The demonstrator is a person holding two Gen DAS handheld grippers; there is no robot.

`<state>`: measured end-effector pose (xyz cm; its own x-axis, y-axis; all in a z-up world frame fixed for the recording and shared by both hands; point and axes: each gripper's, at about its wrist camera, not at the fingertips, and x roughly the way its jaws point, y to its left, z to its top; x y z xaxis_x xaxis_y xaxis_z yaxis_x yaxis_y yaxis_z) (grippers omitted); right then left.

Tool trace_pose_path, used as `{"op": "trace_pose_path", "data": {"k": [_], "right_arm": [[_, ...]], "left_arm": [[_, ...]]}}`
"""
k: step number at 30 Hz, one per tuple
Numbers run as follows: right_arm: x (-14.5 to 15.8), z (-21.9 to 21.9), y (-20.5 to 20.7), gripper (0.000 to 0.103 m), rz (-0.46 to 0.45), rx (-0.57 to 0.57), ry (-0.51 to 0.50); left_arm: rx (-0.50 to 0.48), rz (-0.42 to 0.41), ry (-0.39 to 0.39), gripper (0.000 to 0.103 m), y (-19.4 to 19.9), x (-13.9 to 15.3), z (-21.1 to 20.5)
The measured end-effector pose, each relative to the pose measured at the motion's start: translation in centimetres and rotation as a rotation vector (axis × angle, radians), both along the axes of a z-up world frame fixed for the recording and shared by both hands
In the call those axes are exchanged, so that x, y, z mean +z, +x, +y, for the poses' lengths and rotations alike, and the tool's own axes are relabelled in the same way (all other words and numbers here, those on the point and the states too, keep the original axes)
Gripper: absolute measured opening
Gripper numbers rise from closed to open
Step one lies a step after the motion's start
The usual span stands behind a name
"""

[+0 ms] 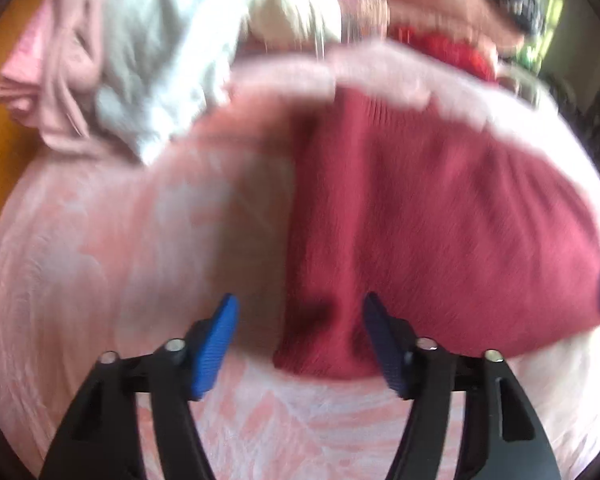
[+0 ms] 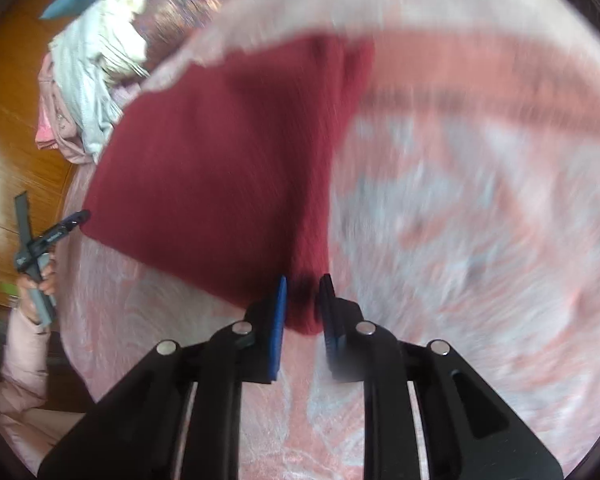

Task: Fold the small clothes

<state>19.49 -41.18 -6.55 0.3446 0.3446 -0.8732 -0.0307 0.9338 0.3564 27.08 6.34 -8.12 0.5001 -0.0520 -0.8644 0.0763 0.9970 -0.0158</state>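
Lying flat mid-frame on a round surface (image 1: 80, 280) under pink-and-white patterned cloth: dark red knitted garment (image 1: 440, 232), folded. Left gripper (image 1: 298, 312) at lower centre, blue fingers (image 1: 216, 344) released wide, garment's near corner between them, untouched. Right gripper (image 2: 303, 294) slightly parted, straddling the garment's bottom corner; contact too blurred to tell. Heaped upper left: pale blue and pink clothes (image 1: 148, 60).

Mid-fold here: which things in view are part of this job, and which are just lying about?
In the job:
dark red knit garment
left gripper, open
right gripper, slightly open around a garment corner

Lying about:
pile of pale clothes
pink patterned cover, the work surface
wooden floor
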Motion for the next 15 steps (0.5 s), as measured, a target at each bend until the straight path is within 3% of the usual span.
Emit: {"op": "trace_pose_path", "data": {"k": [2, 5, 8, 11, 12, 15], "right_arm": [[2.2, 0.7, 1.4, 0.018, -0.056, 0.008, 0.012], [1.9, 1.9, 4.4, 0.018, -0.057, 0.003, -0.018], [-0.8, 1.8, 7.0, 0.018, 0.001, -0.014, -0.008], [-3.6, 1.4, 8.0, 0.017, 0.060, -0.040, -0.030], [-4.7, 1.0, 8.2, 0.010, 0.081, -0.056, -0.043], [-6.5, 0.5, 8.4, 0.003, 0.098, -0.086, -0.020]], "left_arm": [[-0.014, -0.052, -0.049, 0.083, 0.3, 2.0, -1.2], [-0.076, -0.063, -0.056, 0.089, 1.4, 2.6, -4.4], [-0.135, -0.049, -0.010, 0.093, 3.3, 0.8, -7.8], [-0.100, -0.013, 0.000, 0.093, 5.2, -1.7, -8.1], [-0.084, 0.020, -0.010, 0.093, 5.8, -2.8, -7.7], [-0.072, 0.081, -0.022, 0.095, 6.7, -5.2, -6.8]]}}
